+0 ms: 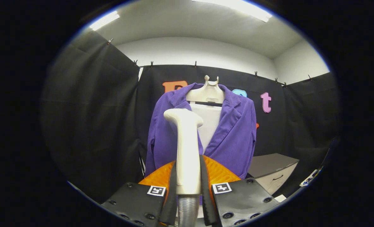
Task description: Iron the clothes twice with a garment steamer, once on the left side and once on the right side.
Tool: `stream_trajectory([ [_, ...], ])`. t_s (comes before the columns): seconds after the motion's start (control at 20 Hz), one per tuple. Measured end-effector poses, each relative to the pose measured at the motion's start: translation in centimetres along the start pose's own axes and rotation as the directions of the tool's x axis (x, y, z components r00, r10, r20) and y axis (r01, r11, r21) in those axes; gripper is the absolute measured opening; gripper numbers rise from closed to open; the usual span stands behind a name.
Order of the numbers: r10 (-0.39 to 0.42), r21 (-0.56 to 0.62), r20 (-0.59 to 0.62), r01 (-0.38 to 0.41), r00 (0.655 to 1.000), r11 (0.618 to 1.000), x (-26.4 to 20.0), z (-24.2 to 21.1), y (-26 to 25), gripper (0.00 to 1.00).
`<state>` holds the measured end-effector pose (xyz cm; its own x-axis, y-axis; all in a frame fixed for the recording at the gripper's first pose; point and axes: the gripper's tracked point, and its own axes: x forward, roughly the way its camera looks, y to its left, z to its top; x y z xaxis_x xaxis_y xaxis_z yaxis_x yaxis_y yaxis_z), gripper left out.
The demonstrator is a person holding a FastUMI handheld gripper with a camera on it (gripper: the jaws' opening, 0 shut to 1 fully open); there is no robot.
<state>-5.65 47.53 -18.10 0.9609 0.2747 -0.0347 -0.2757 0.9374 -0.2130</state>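
Holding the garment steamer (186, 148) upright, the gripper (188, 189) had its fingers closed on the handle, one on each side, with the ribbed hose (187, 212) hanging below.

Beyond the steamer head hung the purple jacket (234, 135) on its hanger form (206, 92), apparently not yet touched by the head. A slipping handle could twist the head off the cloth; the hose might snag. A cabinet (273, 171) stood beside the jacket, drawer shut, contents unseen.
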Motion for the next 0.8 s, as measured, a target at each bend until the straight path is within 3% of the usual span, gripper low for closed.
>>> stream_trajectory([
  [0.45,-0.004,-0.105,-0.073,-0.004,0.997,0.994,1.6,-4.8,1.6,0.40],
  [0.8,0.002,-0.111,-0.155,-0.019,0.988,0.994,0.6,-9.5,1.0,0.40],
])
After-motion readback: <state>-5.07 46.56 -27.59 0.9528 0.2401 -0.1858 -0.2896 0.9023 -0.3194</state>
